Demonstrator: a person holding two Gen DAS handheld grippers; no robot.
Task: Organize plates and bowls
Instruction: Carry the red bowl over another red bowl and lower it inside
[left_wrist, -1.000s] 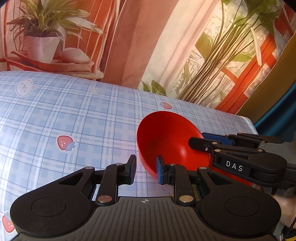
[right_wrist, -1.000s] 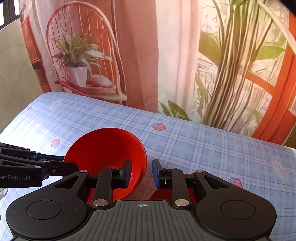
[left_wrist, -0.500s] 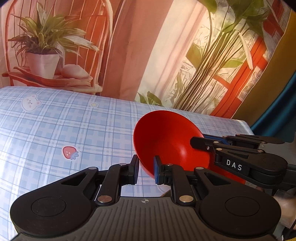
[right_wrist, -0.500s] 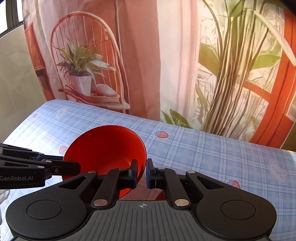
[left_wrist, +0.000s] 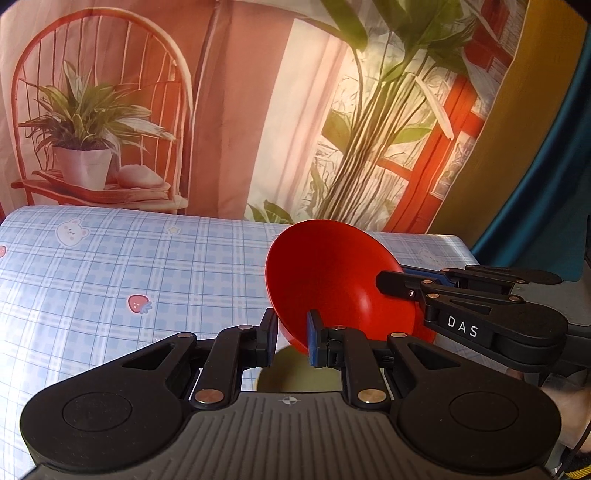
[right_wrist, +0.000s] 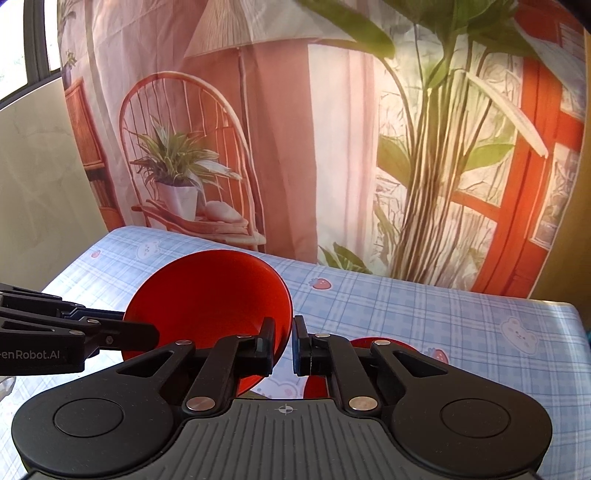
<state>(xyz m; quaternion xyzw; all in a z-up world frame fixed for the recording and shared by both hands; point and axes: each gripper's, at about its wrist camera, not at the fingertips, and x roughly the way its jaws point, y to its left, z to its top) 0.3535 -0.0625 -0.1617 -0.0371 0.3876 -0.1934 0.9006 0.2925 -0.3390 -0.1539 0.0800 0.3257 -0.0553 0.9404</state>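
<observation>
Both hand-held grippers grasp one red bowl (left_wrist: 332, 280) by its rim, tilted and lifted above the checked tabletop (left_wrist: 147, 266). The left hand-held gripper (left_wrist: 291, 338) clamps the near edge; the right hand-held gripper (right_wrist: 283, 345) clamps the opposite edge. Below the right one lies another red piece (right_wrist: 384, 343), perhaps a plate or bowl, mostly hidden.

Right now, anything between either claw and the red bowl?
No. Both claws are already clamped on the red bowl: the left claw on its near rim, the right claw on the opposite rim. Nothing visible sits between pads and rim.
</observation>
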